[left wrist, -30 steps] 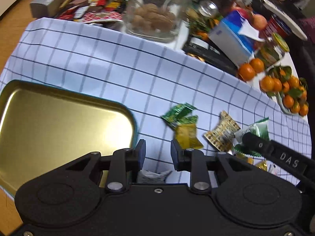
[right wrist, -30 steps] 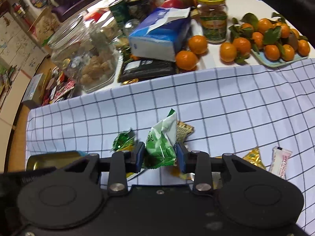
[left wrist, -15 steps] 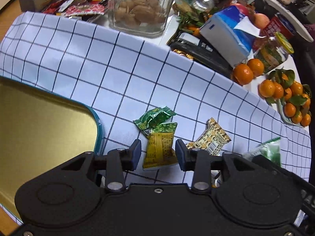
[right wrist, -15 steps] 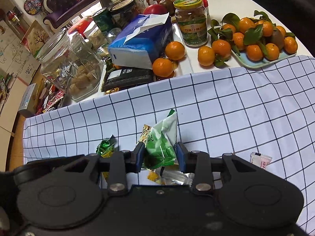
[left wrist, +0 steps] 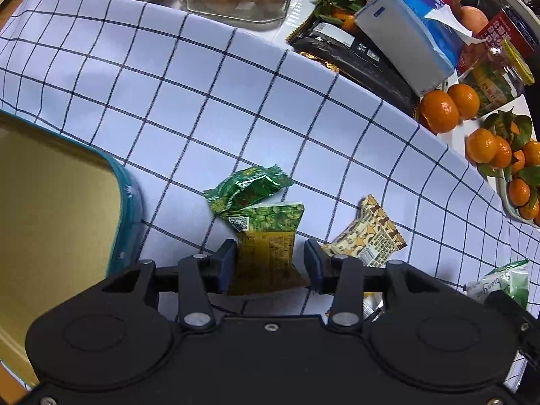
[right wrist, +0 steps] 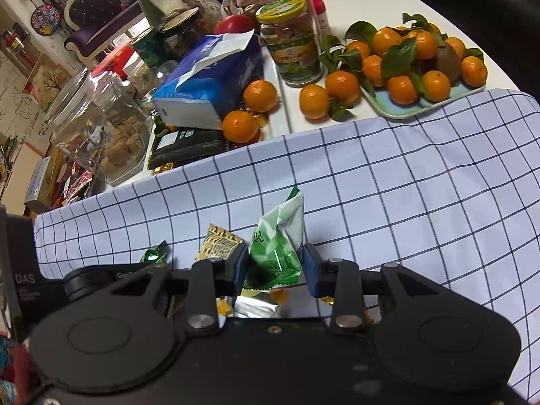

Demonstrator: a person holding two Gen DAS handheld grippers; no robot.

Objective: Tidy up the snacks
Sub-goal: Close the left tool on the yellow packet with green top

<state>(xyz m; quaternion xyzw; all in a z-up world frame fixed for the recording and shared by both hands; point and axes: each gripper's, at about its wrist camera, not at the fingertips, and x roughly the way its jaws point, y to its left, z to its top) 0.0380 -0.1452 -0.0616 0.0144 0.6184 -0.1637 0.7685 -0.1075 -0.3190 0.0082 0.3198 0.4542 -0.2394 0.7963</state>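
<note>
The flat yellow-and-green foil snack packet (left wrist: 266, 246) lies on the checked cloth (left wrist: 209, 101), its long axis running straight out between your left gripper's (left wrist: 266, 265) just-widened, untouching jaws; your right gripper (right wrist: 274, 266) clamps a green-white pouch (right wrist: 278, 239).

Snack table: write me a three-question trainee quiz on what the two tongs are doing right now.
1. True or false: the right tongs are shut on a green-and-white packet.
2. What lies between the open left tongs?
A. an orange
B. a yellow-green packet
C. a jar
3. Which container with a teal rim lies left of that packet?

Key: 1 true. 2 B. 3 the gold tin tray.
</note>
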